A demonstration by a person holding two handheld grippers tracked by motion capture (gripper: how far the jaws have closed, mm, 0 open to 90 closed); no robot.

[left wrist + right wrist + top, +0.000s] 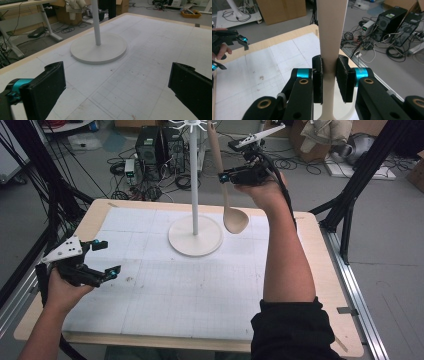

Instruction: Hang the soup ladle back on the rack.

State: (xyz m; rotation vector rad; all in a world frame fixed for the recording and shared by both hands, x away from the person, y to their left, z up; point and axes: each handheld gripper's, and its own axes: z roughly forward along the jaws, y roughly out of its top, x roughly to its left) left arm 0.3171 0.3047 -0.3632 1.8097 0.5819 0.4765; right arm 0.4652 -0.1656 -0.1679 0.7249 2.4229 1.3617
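Ladle [226,190] clamped by handle in right gripper [223,178], upper centre of high view, beside stand [195,195]. Left gripper [109,257] jaws apart, lower left.

The high view looks forward and down from above the person's side onto the whole table [320,285], with floor clutter beyond. The left gripper view sits low and close over the table, facing across it toward the white hook stand [98,47] between its own 2 jaws. The right gripper view rides raised in the air, looking down along its 2 jaws, very near the beige ladle [331,37]. All 3 views share the white gridded mat [175,290].
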